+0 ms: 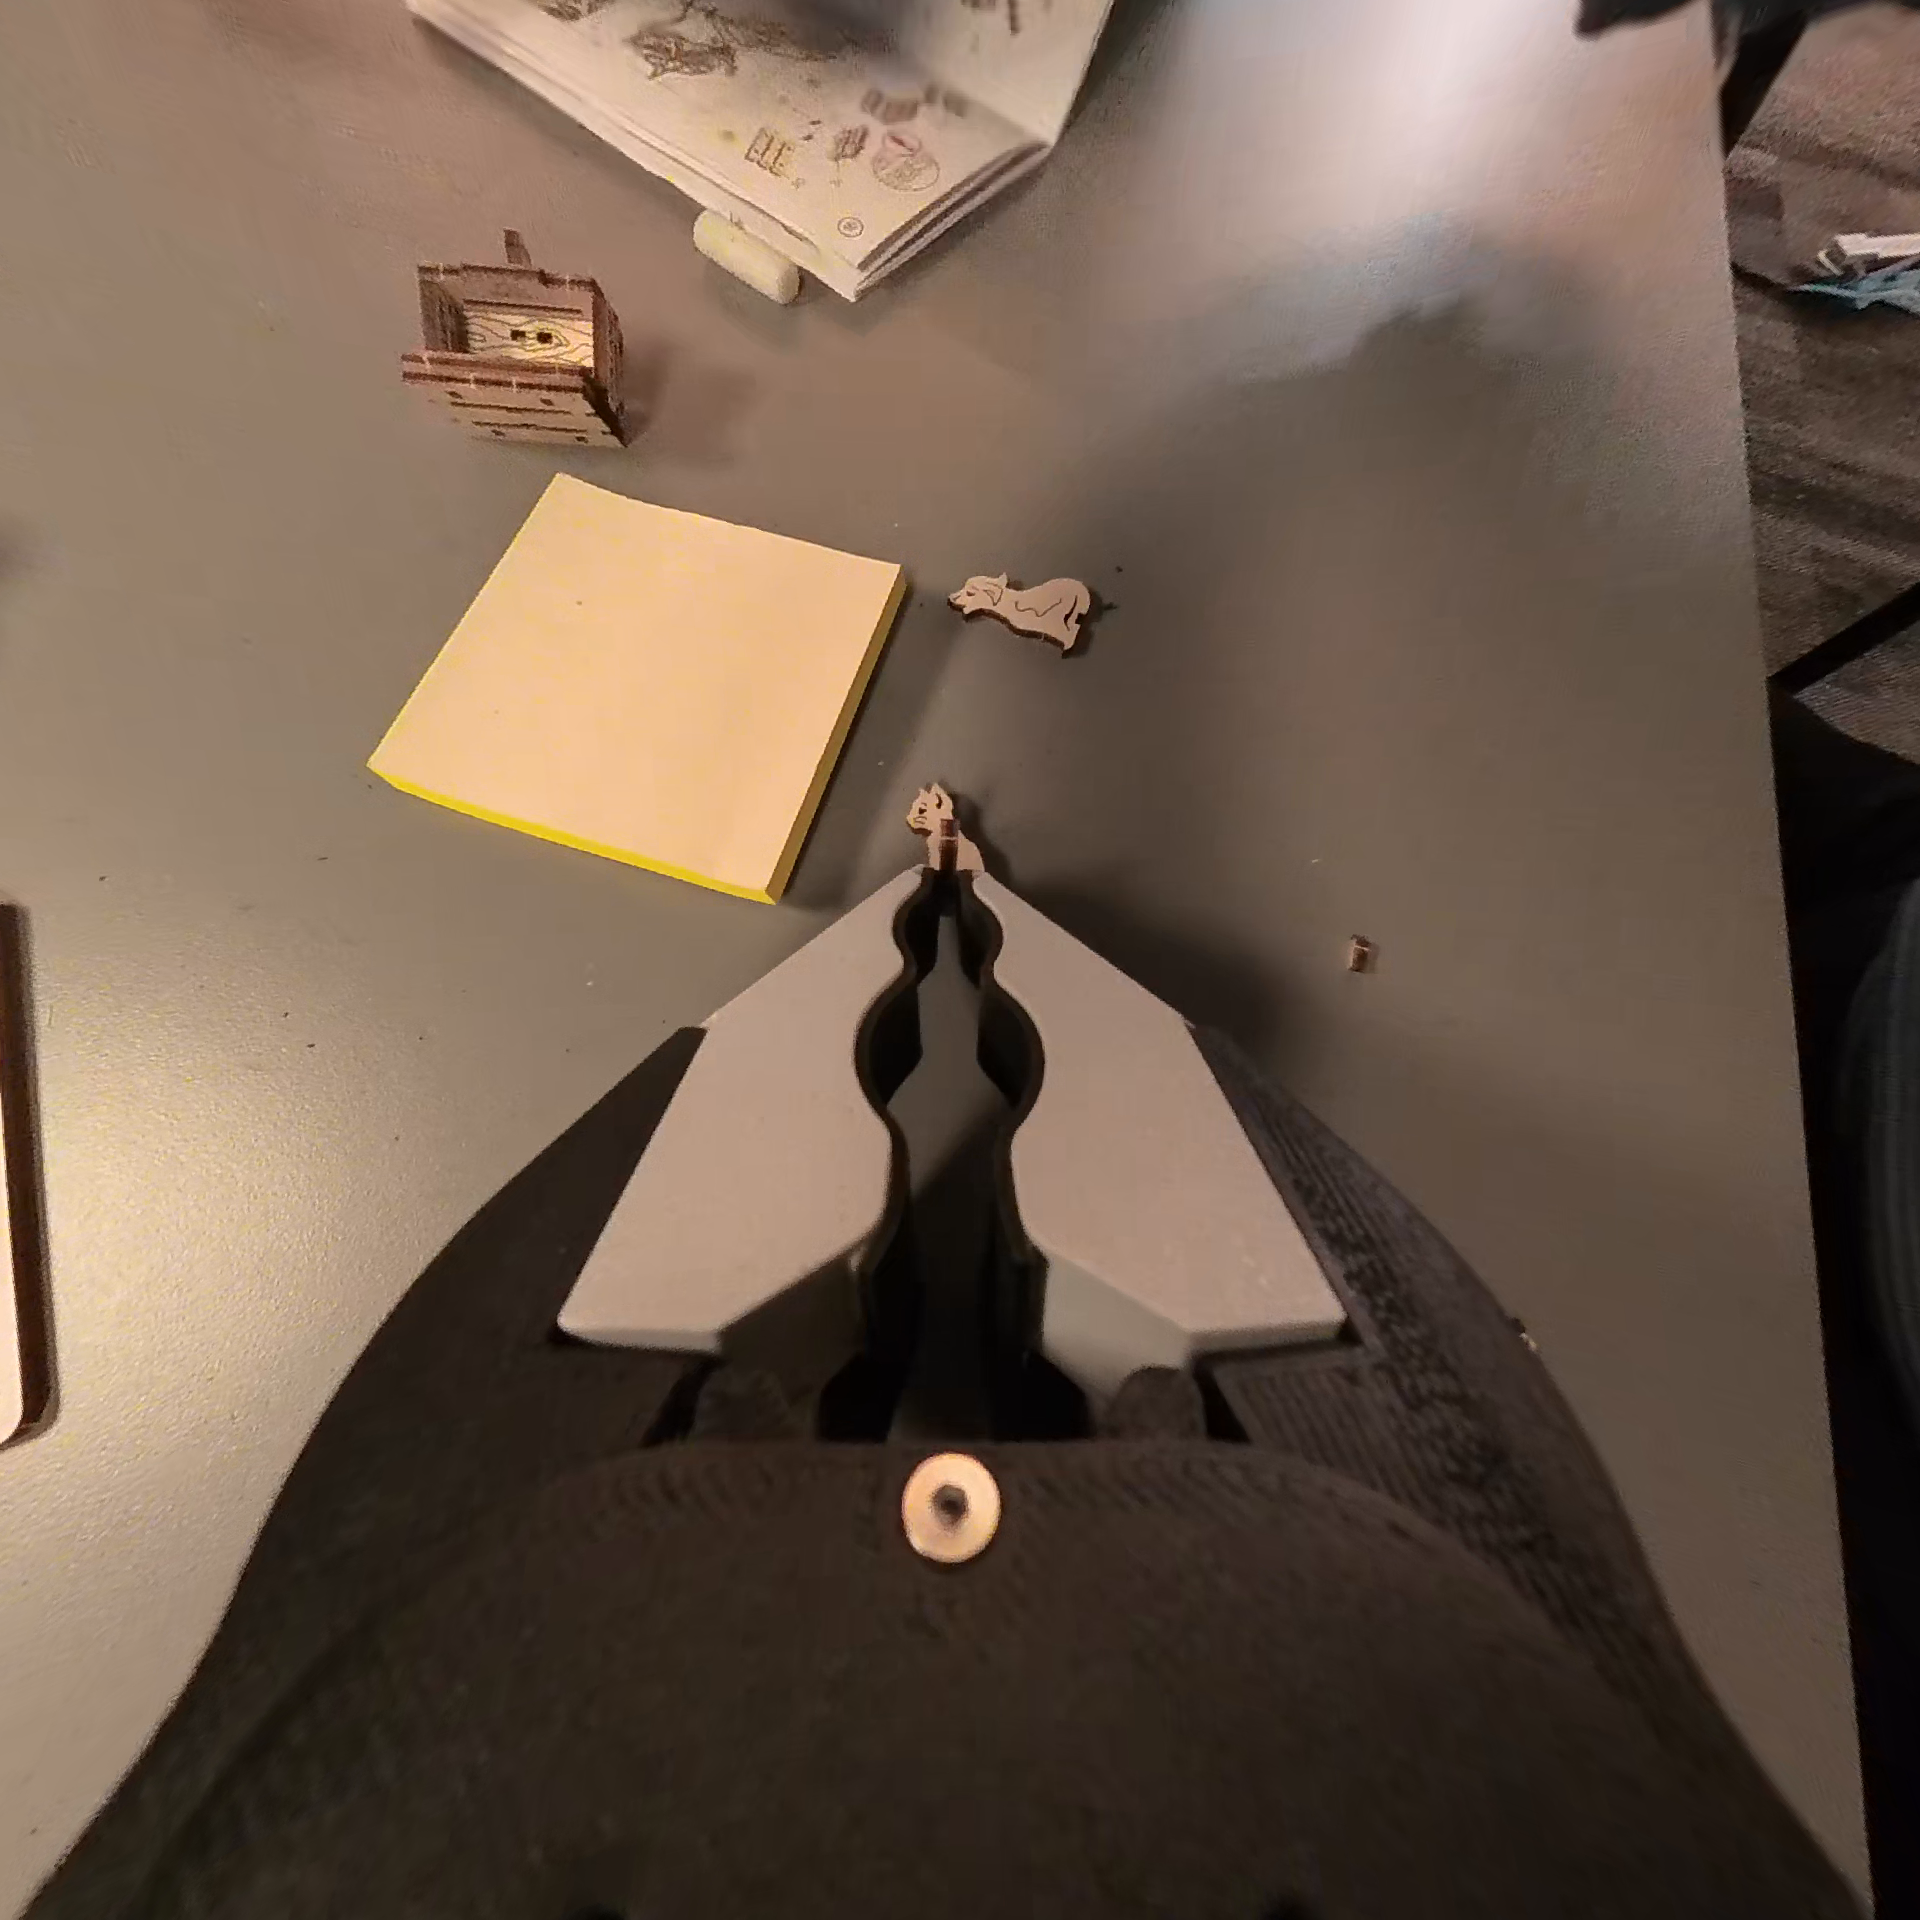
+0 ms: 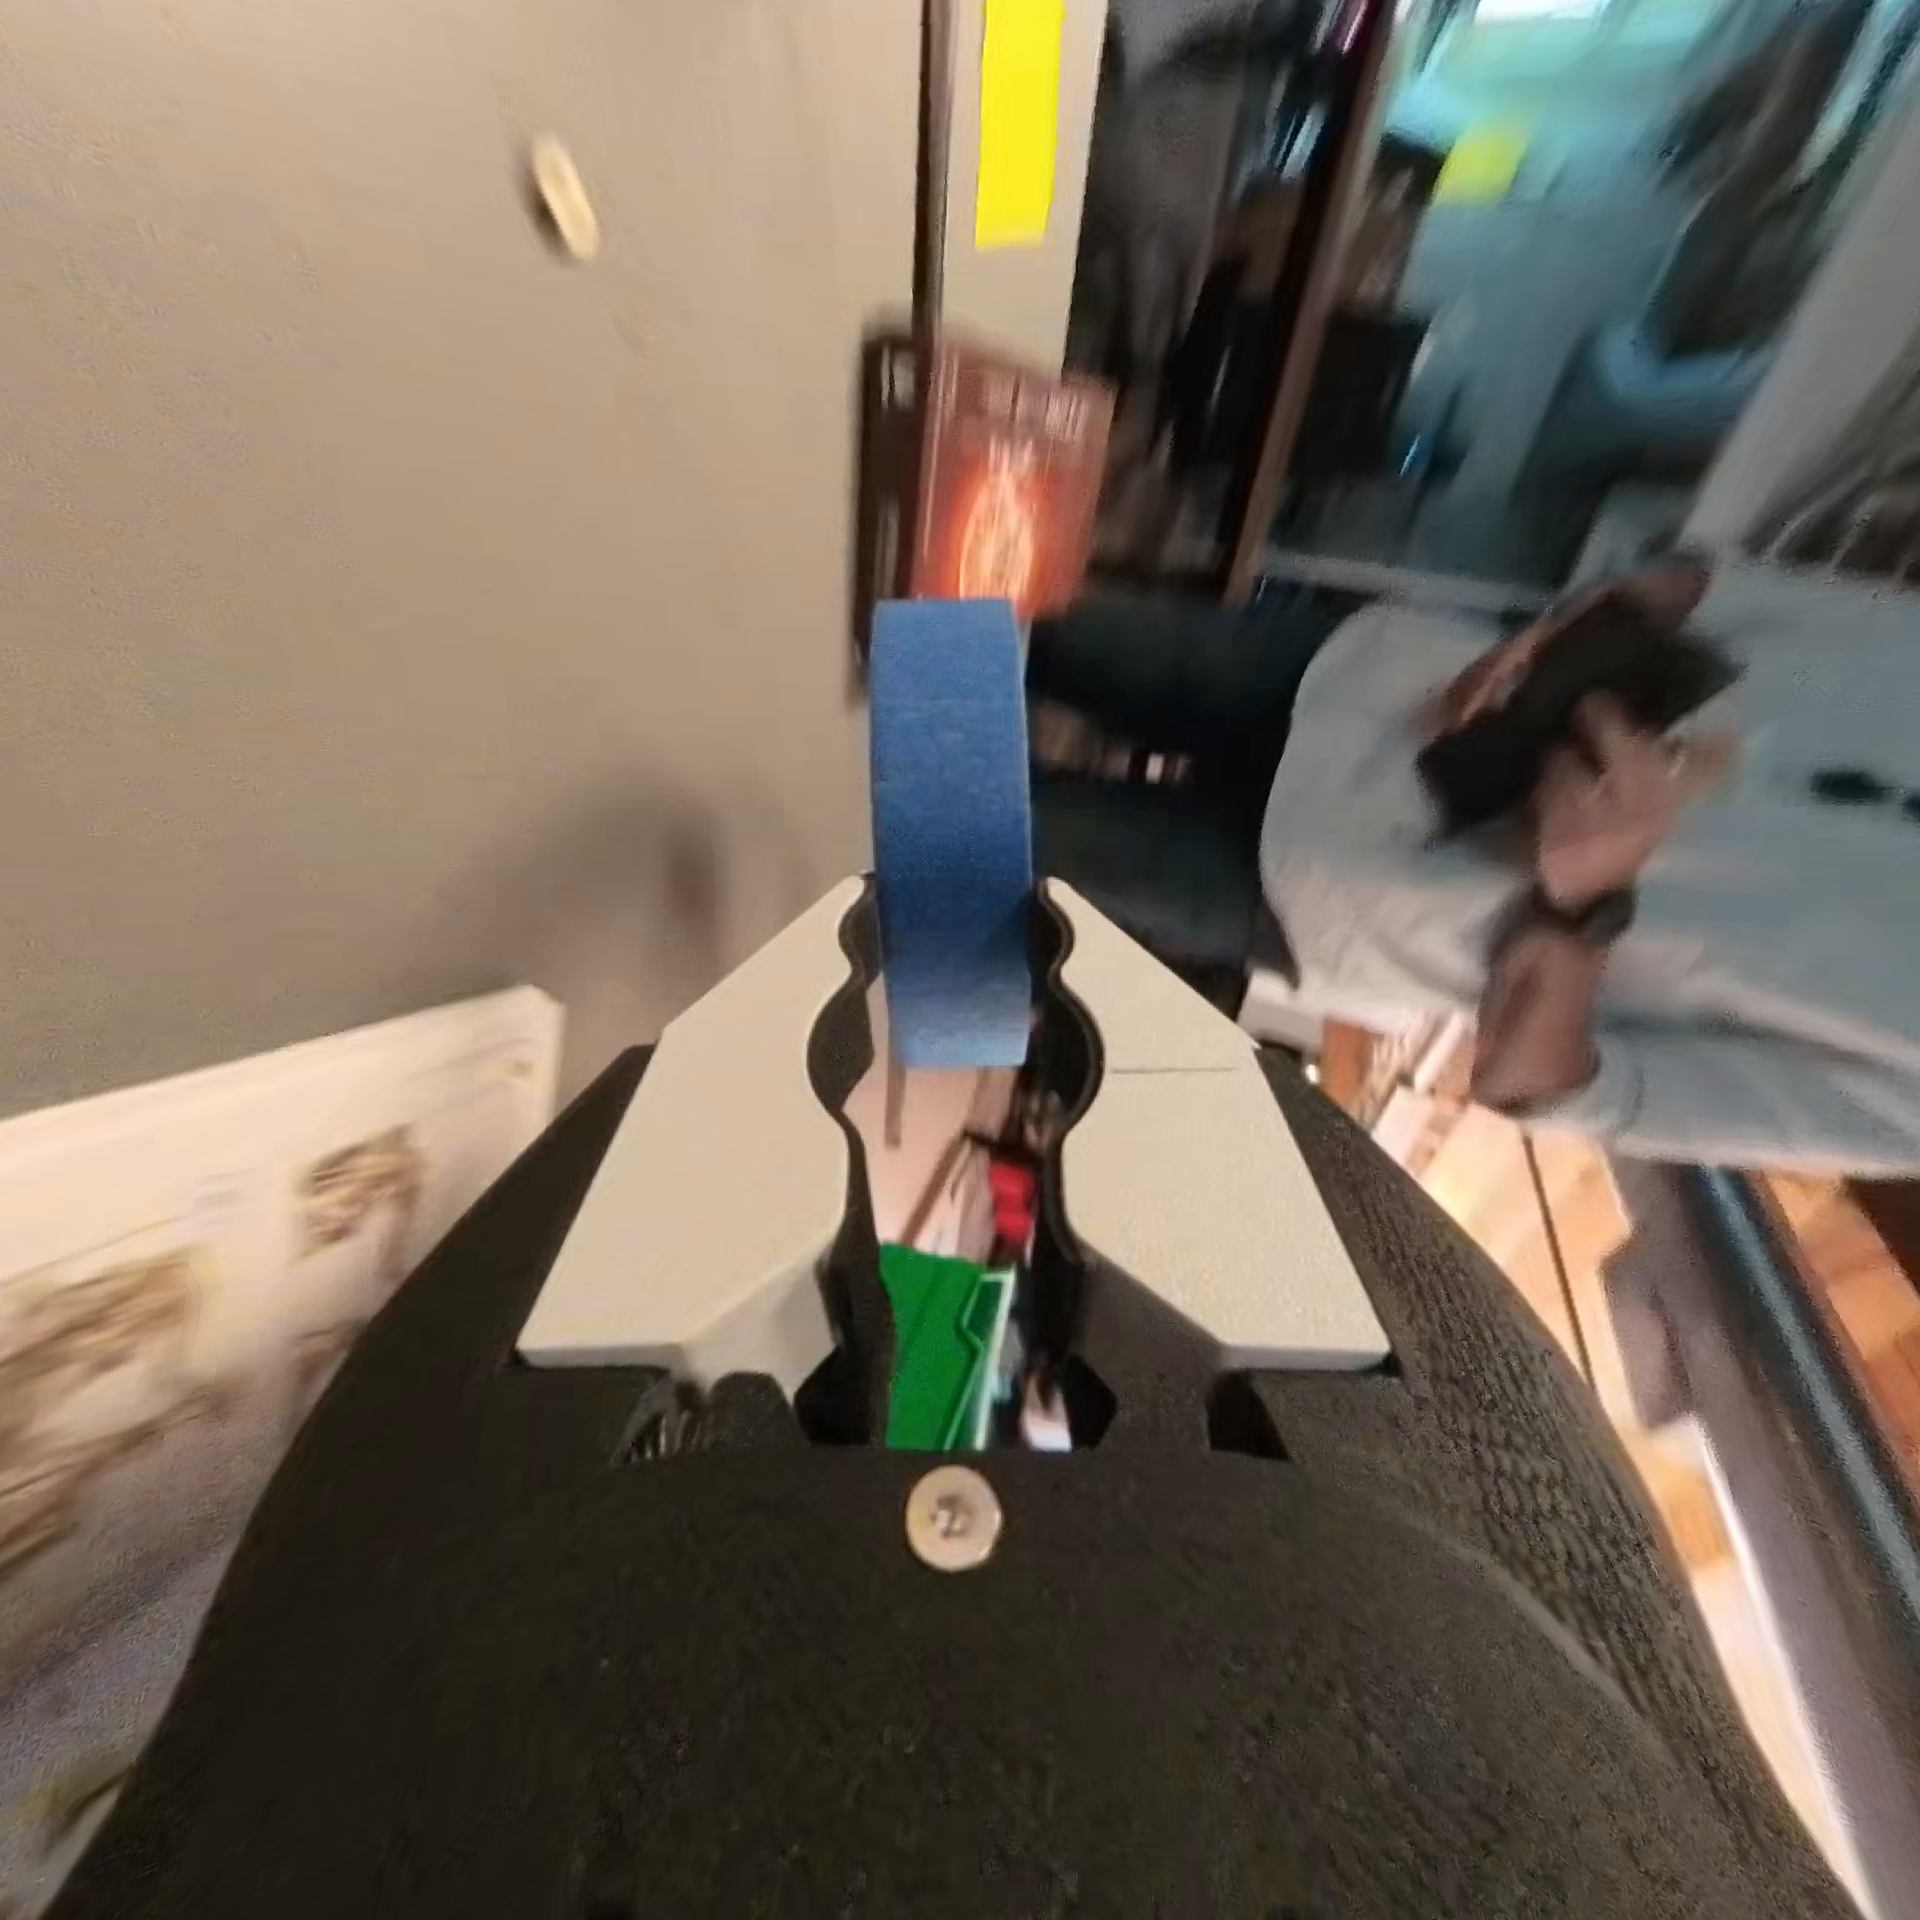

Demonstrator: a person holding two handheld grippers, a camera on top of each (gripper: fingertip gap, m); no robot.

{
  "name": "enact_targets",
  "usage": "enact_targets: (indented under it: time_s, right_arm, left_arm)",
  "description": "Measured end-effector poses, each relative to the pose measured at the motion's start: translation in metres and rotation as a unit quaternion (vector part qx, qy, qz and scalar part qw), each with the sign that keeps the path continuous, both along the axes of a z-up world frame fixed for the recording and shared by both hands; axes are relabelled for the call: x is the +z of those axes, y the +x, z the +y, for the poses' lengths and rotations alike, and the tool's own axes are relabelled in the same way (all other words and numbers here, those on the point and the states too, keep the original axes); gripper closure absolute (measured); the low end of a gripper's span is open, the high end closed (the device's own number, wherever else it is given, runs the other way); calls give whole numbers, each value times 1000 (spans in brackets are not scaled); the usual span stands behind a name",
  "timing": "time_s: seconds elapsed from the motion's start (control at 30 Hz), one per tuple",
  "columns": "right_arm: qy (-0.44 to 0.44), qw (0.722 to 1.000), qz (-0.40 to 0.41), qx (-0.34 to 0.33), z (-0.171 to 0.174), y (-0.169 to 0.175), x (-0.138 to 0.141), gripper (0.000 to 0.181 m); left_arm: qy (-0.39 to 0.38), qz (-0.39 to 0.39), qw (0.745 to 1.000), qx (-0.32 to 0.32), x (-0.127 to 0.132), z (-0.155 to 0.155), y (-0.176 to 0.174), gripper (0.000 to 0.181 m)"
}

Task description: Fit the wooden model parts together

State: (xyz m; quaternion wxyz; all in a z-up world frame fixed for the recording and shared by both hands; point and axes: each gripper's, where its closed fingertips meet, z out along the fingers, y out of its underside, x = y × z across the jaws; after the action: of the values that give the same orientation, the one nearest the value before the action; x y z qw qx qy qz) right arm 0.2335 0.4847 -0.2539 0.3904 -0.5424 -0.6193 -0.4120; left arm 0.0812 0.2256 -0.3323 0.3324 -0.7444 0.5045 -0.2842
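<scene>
Left gripper pinching small wooden cat piece | right gripper clamped on blue tape roll

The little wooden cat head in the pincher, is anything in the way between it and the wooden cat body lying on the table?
Nothing visible. Only bare grey table lies between the cat head and the cat body; the yellow sticky pad sits off to the left.

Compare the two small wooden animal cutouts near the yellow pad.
The small cat piece is pinched upright in the left tongs; the long animal piece lies flat and free on the table. The cat piece is shorter and more compact, the other stretched out. Both are pale engraved wood.
</scene>
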Motion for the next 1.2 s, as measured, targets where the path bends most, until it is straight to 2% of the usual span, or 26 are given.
enact_targets:
  time_s: [0.1,0.2,0.27,0.33,0.4,0.47,0.53,0.57,0.63,0.73,0.87,0.97,1.0,1.07,1.13,1.2]
  right_arm:
    - [-16,996,-38,-78,44,34,-14,155]
    - [-93,988,-1,-122,58,47,-43,152]
    - [-122,983,33,-134,55,45,-45,117]
    - [-149,976,111,-118,42,26,-30,106]
    - [-217,948,228,-40,10,-21,-13,103]
    - [-352,886,294,71,-54,-79,-7,97]
    - [-482,809,298,158,-131,-124,-12,94]
    - [-515,793,271,179,-158,-135,-21,91]
    - [-542,799,193,174,-187,-142,-51,80]
    - [-547,817,118,141,-193,-141,-82,83]
    - [-576,801,98,129,-197,-143,-88,99]
    - [-578,801,77,134,-194,-145,-87,100]
    - [-567,806,82,147,-189,-148,-81,104]
    - [-527,819,136,179,-164,-155,-46,141]
    - [-464,847,194,174,-116,-143,-4,147]
    - [-455,847,242,130,-77,-120,17,146]
  left_arm:
    - [0,0,1000,0,0,0,0,180]
    - [0,0,1000,0,0,0,0,180]
    - [0,0,1000,-1,0,0,0,180]
    - [-1,-1,1000,-2,0,-1,0,180]
    - [-4,-1,1000,-3,0,-1,0,180]
    - [-5,-2,1000,-4,0,-1,0,180]
    - [-5,-2,1000,-6,0,-2,1,180]
    - [-5,-2,1000,-7,0,-2,1,180]
    - [-5,-2,1000,-8,0,-3,1,180]
    - [-6,-2,1000,-10,0,-4,1,180]
    - [-9,-3,1000,-11,0,-5,1,180]
    - [-11,-4,1000,-11,0,-5,1,180]
    - [-12,-4,1000,-11,0,-5,1,180]
    - [-11,-4,1000,-11,0,-5,1,180]
    - [-12,-5,1000,-11,0,-5,1,180]
    - [-14,-5,1000,-11,0,-5,1,180]
